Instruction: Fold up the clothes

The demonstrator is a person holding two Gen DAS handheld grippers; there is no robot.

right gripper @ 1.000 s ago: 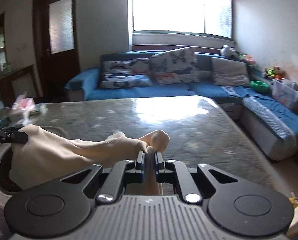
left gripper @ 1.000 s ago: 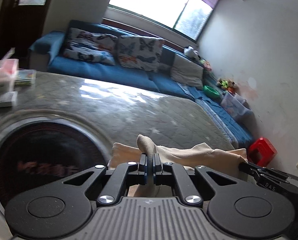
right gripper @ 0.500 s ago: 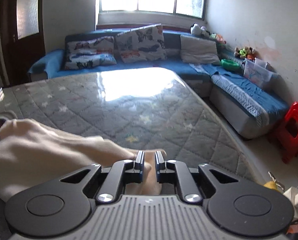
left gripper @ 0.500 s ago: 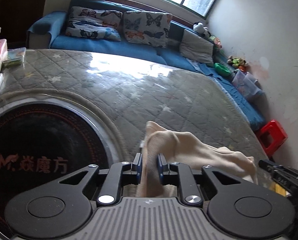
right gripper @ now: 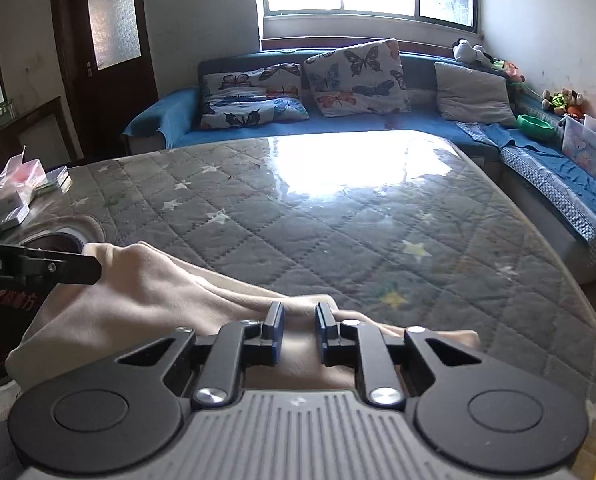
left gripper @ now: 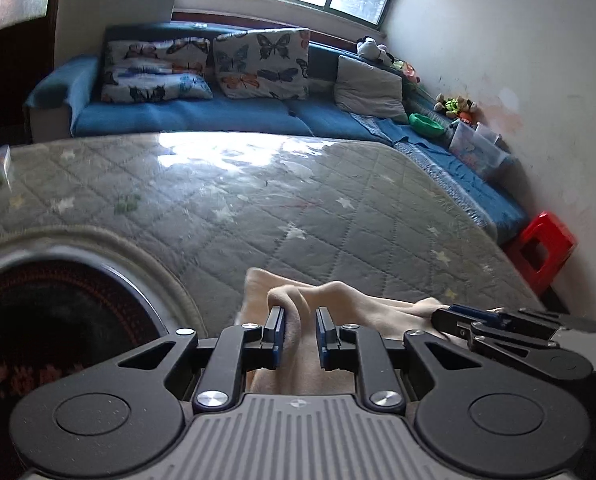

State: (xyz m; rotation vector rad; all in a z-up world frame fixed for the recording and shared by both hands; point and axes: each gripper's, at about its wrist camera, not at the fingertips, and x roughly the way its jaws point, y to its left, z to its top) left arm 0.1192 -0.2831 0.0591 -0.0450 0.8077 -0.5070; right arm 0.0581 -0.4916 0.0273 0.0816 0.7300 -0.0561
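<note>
A cream garment (left gripper: 362,304) lies bunched on the near edge of the grey quilted table (left gripper: 258,200). It also shows in the right wrist view (right gripper: 146,292). My left gripper (left gripper: 300,322) is open, its jaws apart with a fold of cloth loose between them. My right gripper (right gripper: 299,316) is open too, low over the cloth's right end. The right gripper shows at the right edge of the left wrist view (left gripper: 498,324). The left gripper's fingers (right gripper: 58,268) show at the left of the right wrist view, at the cloth's far corner.
A round black induction cooker (left gripper: 58,320) sits at the table's left, beside the cloth. Small boxes and packets (right gripper: 18,192) lie at the far left. A blue sofa (right gripper: 378,120) with cushions runs behind and right. A red stool (left gripper: 542,248) stands on the floor at right.
Both grippers lowered the cloth from the air onto the table and opened their jaws, letting go of the folds they had pinched.
</note>
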